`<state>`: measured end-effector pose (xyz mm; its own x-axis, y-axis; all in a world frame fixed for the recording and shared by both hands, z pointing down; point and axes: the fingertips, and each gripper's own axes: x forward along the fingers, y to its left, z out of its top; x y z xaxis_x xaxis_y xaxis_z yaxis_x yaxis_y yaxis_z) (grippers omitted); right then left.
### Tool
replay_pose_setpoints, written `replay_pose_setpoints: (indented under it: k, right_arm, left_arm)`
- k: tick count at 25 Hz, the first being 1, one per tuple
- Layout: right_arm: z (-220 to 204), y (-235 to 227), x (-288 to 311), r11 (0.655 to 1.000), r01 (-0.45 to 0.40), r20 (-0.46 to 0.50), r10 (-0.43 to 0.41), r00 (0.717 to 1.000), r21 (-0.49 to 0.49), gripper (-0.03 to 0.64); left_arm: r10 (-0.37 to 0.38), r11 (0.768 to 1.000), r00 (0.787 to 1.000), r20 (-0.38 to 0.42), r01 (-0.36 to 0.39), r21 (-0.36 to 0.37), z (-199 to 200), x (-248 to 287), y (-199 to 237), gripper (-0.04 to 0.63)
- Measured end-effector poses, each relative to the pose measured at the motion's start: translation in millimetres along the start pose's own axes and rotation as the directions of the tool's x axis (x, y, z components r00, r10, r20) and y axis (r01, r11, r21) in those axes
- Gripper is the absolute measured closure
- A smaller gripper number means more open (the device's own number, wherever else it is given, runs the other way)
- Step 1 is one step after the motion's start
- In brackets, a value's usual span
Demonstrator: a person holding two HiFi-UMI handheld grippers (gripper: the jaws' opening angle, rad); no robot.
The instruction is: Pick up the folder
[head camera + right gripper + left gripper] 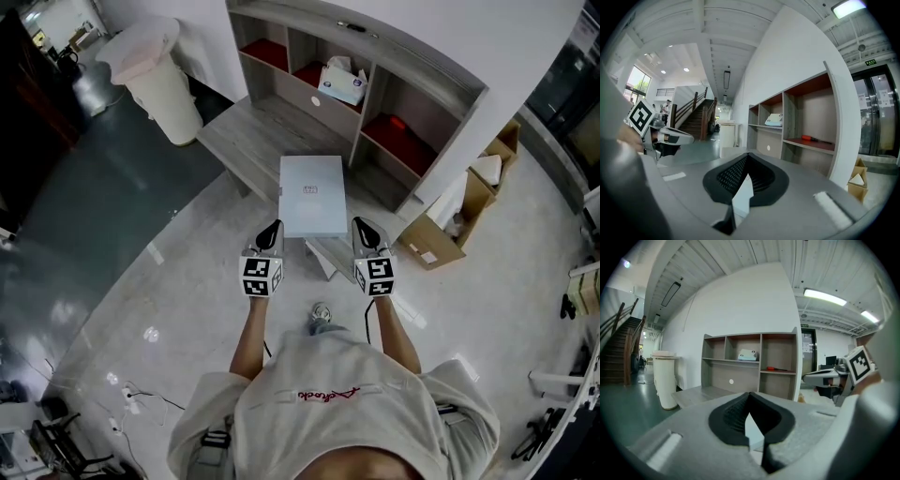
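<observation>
Grey floor (178, 281) and a low table (239, 141) lie under the folder (313, 195). The left tongs (273, 230) and right tongs (362, 226) are each clenched on a near corner. Held only at that end, it could sag or slip out if the tongs drift apart.
</observation>
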<state>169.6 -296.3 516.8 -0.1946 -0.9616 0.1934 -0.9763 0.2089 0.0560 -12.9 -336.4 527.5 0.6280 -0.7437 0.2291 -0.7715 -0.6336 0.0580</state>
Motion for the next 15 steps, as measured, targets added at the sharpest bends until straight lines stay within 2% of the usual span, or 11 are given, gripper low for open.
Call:
replay_pose_setpoints:
  k: [15]
  right_arm:
    - [18.6, -60.5, 91.8, 1.0, -0.025, 0.023, 0.025, 0.999, -0.006, 0.611]
  left_arm:
    - [0.031, 0.999, 0.999, 0.027, -0.031, 0.011, 35.5, 102.3, 36.1, 0.595]
